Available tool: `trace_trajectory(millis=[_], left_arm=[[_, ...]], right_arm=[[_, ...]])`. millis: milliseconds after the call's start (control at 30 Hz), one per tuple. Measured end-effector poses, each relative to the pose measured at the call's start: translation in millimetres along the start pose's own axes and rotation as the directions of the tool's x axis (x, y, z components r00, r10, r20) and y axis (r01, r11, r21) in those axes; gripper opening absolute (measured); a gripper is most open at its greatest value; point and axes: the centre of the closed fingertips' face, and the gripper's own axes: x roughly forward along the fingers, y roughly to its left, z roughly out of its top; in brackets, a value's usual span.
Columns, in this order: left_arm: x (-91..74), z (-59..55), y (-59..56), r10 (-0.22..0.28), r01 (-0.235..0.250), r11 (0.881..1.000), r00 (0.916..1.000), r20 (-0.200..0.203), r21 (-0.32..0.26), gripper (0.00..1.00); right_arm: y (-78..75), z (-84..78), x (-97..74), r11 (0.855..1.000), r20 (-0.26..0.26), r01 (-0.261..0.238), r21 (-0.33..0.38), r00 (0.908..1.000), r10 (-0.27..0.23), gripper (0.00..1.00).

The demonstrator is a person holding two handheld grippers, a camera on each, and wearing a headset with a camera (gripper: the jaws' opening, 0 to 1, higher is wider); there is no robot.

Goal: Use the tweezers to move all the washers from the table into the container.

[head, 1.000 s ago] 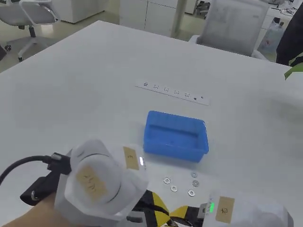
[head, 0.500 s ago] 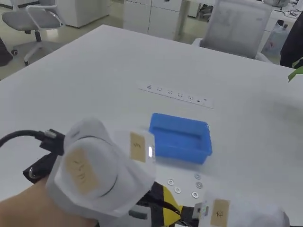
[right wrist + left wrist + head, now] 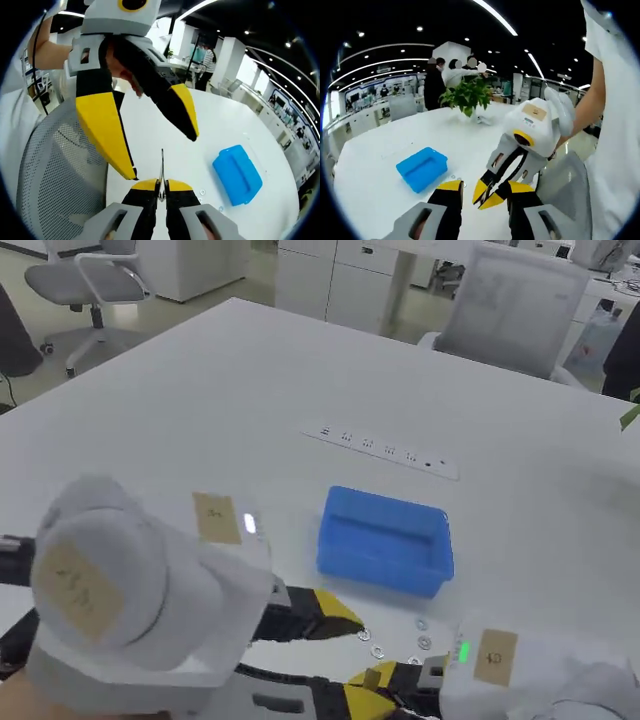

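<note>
Near the tabletop's front edge, just before the blue container (image 3: 385, 540), a handful of small silver washers (image 3: 378, 650) lie flat and loosely scattered, none yet in the container. The right gripper (image 3: 161, 187) is clenched on the tweezers (image 3: 161, 167), which rise between its jaws as a slim metal sliver. The left gripper (image 3: 485, 189) is spread wide and holds nothing, its yellow tips close beside the tweezers. A knock from those jaws could twist the tweezers in their narrow hold. Rings this thin may also skid away rather than lift.
</note>
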Motion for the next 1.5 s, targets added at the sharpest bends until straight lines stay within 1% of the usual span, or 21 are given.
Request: trace_trajectory(millis=[33,100,200,300,333,400,433,533,600,733,767,800,833,867,1033,1067,1100,1167,1233,1333,1500], left_arm=[[-3.9,1.5,7.5,0.043,-0.043,0.999,0.9988,0.024,-0.03,0.41],[-9.8,-0.6,15.1,0.085,-0.084,0.995,0.996,0.025,-0.053,0.47],[-22.9,-3.9,34.6,0.211,-0.206,0.973,0.9769,0.036,-0.101,0.63],[-35.4,-13.7,49.0,0.318,-0.314,0.941,0.9479,0.016,-0.126,0.76],[-40.5,-18.2,54.6,0.365,-0.361,0.923,0.9308,0.007,-0.135,0.81],[-46.1,-24.1,58.3,0.408,-0.403,0.903,0.913,0.001,-0.148,0.88],[-49.9,-28.4,60.8,0.437,-0.432,0.889,0.8996,-0.004,-0.153,0.91],[-50.4,-41.2,59.4,0.453,-0.451,0.878,0.8911,-0.027,-0.157,0.96],[-50.4,-49.8,59.0,0.472,-0.473,0.867,0.8804,-0.046,-0.157,0.98],[-50.7,-60.4,62.7,0.514,-0.514,0.843,0.8567,-0.04,-0.16,0.99],[-51.1,-62.7,64.6,0.527,-0.526,0.835,0.8489,-0.042,-0.158,0.99],[-51.7,-65.1,68.1,0.552,-0.551,0.82,0.8329,-0.042,-0.154,0.99],[-51.1,-66.9,69.0,0.558,-0.557,0.816,0.8286,-0.041,-0.154,0.99],[-51.7,-68.6,71.5,0.579,-0.577,0.802,0.8143,-0.035,-0.151,0.99],[-51.0,-75.7,71.2,0.582,-0.579,0.794,0.8123,-0.044,-0.188,0.99],[-51.7,-75.1,70.8,0.588,-0.585,0.79,0.8076,-0.044,-0.18,0.99],[-52.5,-73.5,70.8,0.599,-0.595,0.786,0.8002,-0.034,-0.164,0.99],[-51.2,-73.8,70.8,0.603,-0.599,0.785,0.7974,-0.028,-0.161,0.99],[-52.0,-75.2,72.7,0.614,-0.612,0.777,0.7887,-0.038,-0.145,0.99],[-54.3,-71.9,74.7,0.627,-0.622,0.769,0.7791,-0.021,-0.148,0.99],[-53.0,-72.8,74.4,0.622,-0.616,0.771,0.7829,-0.019,-0.159,0.99]], right_arm=[[-4.8,2.1,-1.1,1.0,0.009,0.01,0.023,0.9999,-0.011,0.01],[-10.9,4.3,-2.2,0.998,0.02,0.018,0.052,0.9996,-0.019,0.01],[-26.5,7.6,-4.9,0.995,0.035,0.047,0.086,0.9981,-0.05,0.02],[-45.1,9.4,-6.5,0.988,0.05,0.077,0.131,0.9952,-0.084,0.02],[-54.3,10.3,-7.1,0.985,0.059,0.093,0.146,0.993,-0.102,0.02],[-65.8,13.8,-8.7,0.978,0.073,0.108,0.178,0.9898,-0.123,0.02],[-75.0,16.3,-9.7,0.972,0.083,0.123,0.199,0.9864,-0.142,0.02],[-96.4,20.5,-10.2,0.959,0.097,0.156,0.235,0.9784,-0.183,0.02],[-110.0,24.6,-9.3,0.951,0.11,0.176,0.255,0.9716,-0.21,0.02],[-129.5,34.1,-3.3,0.936,0.135,0.196,0.294,0.9605,-0.244,0.03],[-132.5,36.4,-1.6,0.933,0.141,0.198,0.3,0.9582,-0.249,0.03],[-137.0,38.7,1.9,0.93,0.147,0.2,0.31,0.956,-0.254,0.03],[-138.3,39.5,3.0,0.929,0.148,0.2,0.313,0.9554,-0.256,0.03],[-142.0,42.1,6.4,0.926,0.155,0.201,0.321,0.953,-0.26,0.03],[-145.8,49.5,16.9,0.919,0.174,0.171,0.356,0.9538,-0.245,0.03],[-144.6,49.0,18.9,0.92,0.174,0.166,0.355,0.9552,-0.24,0.03],[-141.8,44.8,22.6,0.923,0.162,0.162,0.35,0.9597,-0.23,0.03],[-138.0,34.4,28.1,0.923,0.145,0.159,0.352,0.9643,-0.222,0.03],[-134.7,22.9,32.3,0.917,0.13,0.149,0.369,0.969,-0.21,0.03],[-134.0,6.7,36.7,0.908,0.11,0.147,0.393,0.9726,-0.205,0.03],[-131.9,-13.9,41.6,0.885,0.09,0.136,0.446,0.9766,-0.195,0.04]])
